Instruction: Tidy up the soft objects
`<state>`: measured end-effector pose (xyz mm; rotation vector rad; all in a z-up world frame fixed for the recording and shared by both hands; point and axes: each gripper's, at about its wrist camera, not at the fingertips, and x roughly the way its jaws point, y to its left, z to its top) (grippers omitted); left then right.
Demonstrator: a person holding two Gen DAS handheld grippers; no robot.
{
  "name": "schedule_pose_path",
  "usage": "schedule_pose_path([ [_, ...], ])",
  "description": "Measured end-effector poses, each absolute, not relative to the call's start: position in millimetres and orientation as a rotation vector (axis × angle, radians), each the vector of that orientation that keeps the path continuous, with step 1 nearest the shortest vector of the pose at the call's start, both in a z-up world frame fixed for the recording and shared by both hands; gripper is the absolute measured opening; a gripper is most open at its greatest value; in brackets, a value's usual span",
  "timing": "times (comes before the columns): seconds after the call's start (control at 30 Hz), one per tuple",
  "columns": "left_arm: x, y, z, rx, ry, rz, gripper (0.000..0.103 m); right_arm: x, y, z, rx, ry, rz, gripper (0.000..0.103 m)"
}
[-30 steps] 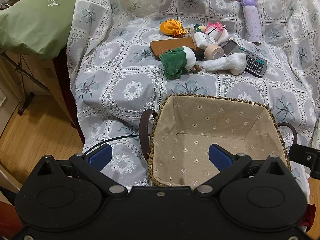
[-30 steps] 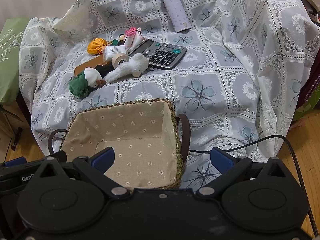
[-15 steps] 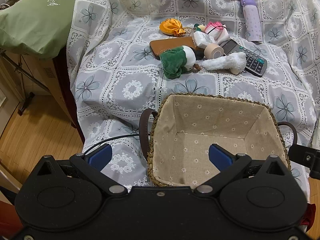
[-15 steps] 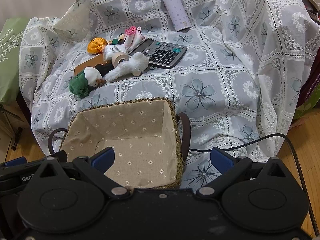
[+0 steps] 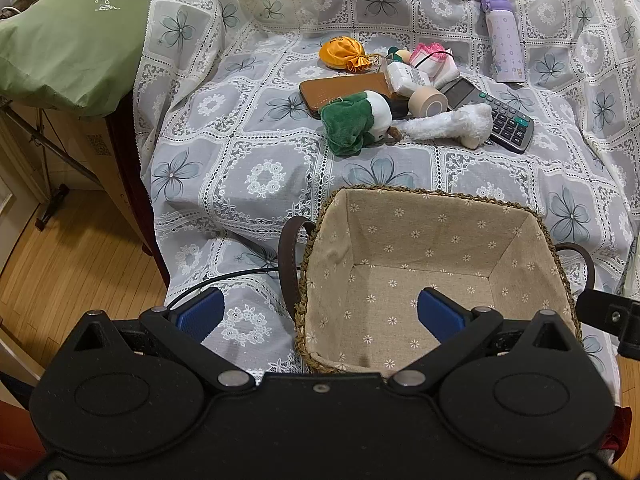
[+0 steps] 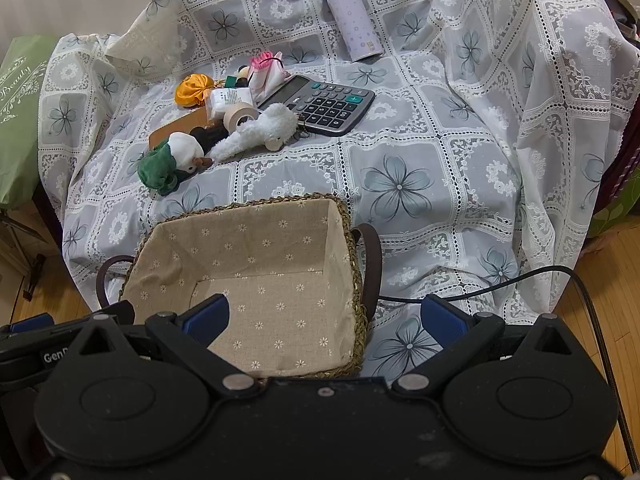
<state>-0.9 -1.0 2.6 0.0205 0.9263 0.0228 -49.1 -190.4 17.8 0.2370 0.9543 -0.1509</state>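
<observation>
A: Left gripper (image 5: 318, 314) — fingers spread wide, nothing between them; one blue pad (image 5: 198, 314) over the cloth (image 5: 256, 168), the other over the basket (image 5: 424, 200). And the right one?

B: Right gripper (image 6: 326, 318) — likewise spread and holding nothing; its left pad (image 6: 208, 318) hangs above the basket (image 6: 256, 206) lining, its right pad above the flowered cloth (image 6: 400, 184), beside a black cable (image 6: 480, 286).

A: Basket: woven rim, beige daisy lining, dark handle (image 5: 290, 256) at each side; it sits at the near edge of the draped surface, with nothing in it.

B: Soft objects, in a cluster beyond the basket and apart from it: green-and-white plush (image 6: 172, 158), touching a white fluffy toy (image 6: 260, 128); orange pouch (image 6: 192, 90) farther back; pink-trimmed cloth piece (image 6: 266, 66) behind the calculator (image 6: 324, 104).

A: Hard items mixed in: tape roll (image 5: 428, 102) just behind the white toy (image 5: 448, 124), brown case (image 5: 340, 90) under the green plush (image 5: 354, 122), white packet (image 5: 408, 78), calculator (image 5: 496, 114) touching the toy's far end.

B: Lilac bottle (image 6: 352, 18) lies well apart, at the back. Green bag (image 5: 76, 28) at far left, off the cloth
</observation>
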Motion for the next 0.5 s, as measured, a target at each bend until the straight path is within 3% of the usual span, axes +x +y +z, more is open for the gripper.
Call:
schedule_pose_path([
  [0.5, -1.6, -0.4, 2.5, 0.019, 0.93, 0.022, 0.1, -48.5, -190.4, 17.3, 0.238, 0.958, -0.15, 0.102],
])
